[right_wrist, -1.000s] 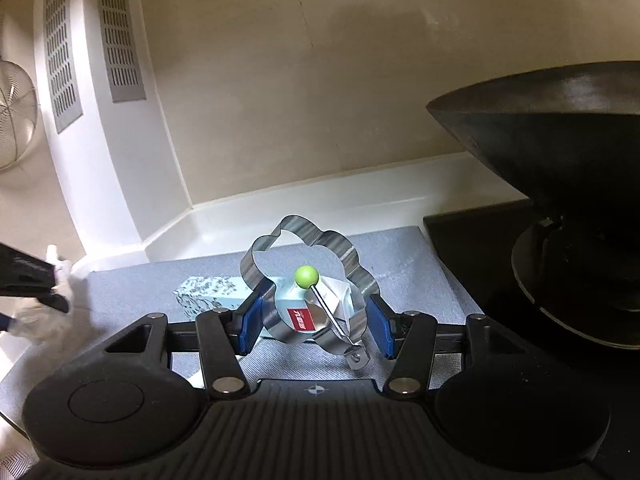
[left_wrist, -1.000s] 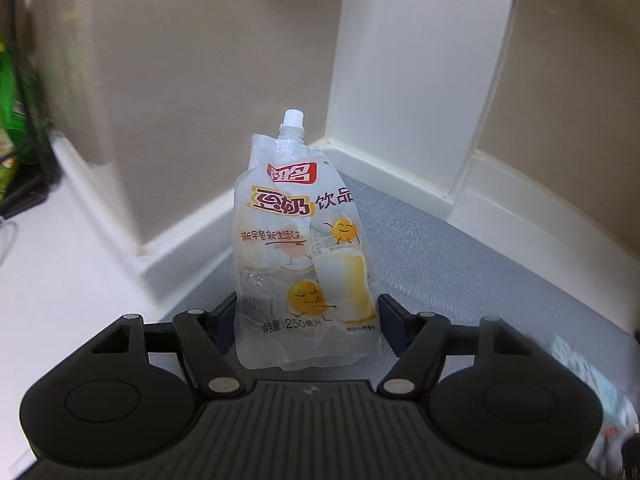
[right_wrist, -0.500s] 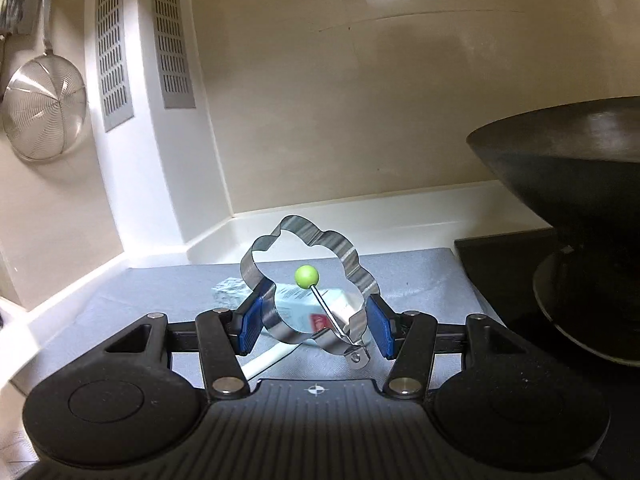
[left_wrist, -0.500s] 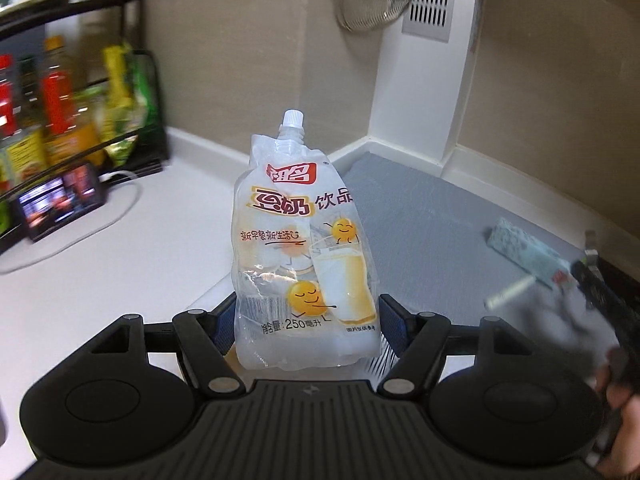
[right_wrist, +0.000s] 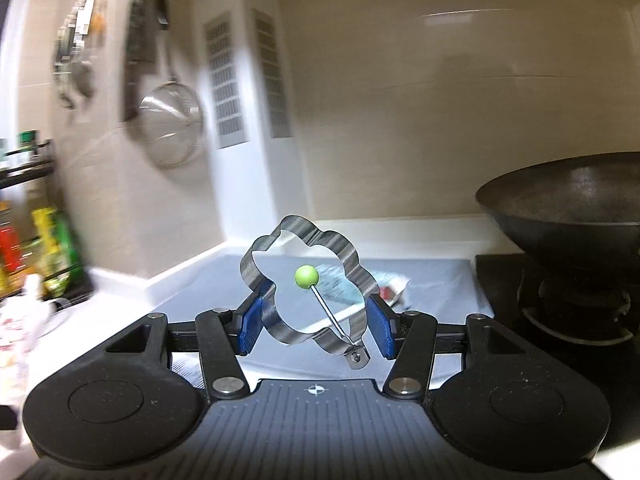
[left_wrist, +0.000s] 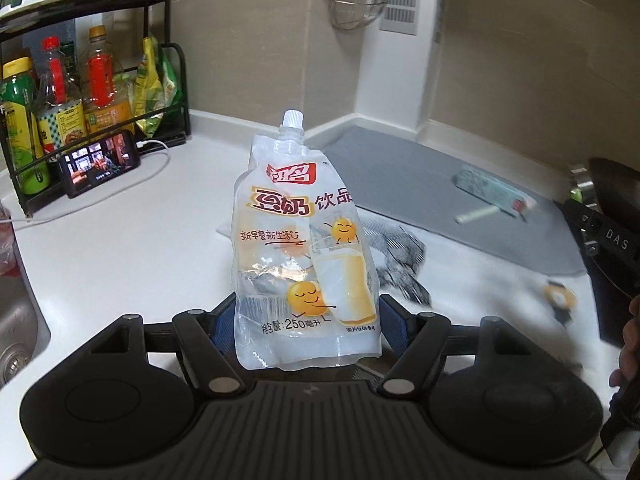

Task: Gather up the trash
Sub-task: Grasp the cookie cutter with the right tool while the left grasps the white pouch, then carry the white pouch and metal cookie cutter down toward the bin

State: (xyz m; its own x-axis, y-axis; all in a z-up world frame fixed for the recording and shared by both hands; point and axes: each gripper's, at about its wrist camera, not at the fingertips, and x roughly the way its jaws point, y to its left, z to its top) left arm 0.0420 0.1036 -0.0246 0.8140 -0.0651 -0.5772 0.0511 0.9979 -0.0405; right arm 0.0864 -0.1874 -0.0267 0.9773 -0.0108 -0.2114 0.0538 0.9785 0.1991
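My left gripper (left_wrist: 306,326) is shut on a clear soy-milk drink pouch (left_wrist: 300,256) with a white spout, held upright above the white counter (left_wrist: 120,248). My right gripper (right_wrist: 314,324) is shut on a flower-shaped steel egg ring (right_wrist: 304,288) with a green-knobbed wire handle, held above the grey mat (right_wrist: 208,280). A pale green carton (left_wrist: 494,190) and a white stick (left_wrist: 478,214) lie on the grey mat (left_wrist: 400,168). The same carton (right_wrist: 340,280) shows through the ring. The pouch (right_wrist: 16,320) appears blurred at the right wrist view's left edge.
A black rack (left_wrist: 80,80) of bottles and a phone (left_wrist: 100,162) with a cable stand at the back left. A sink (left_wrist: 16,320) is at the left edge. A dark wok (right_wrist: 568,200) sits on the stove (right_wrist: 560,300). A strainer (right_wrist: 172,124) hangs on the wall. A checked cloth (left_wrist: 400,256) lies on the counter.
The left gripper has swept away from the wall corner with the pouch, bringing rack, phone and sink into view. The right gripper has risen and swung left, still holding the ring.
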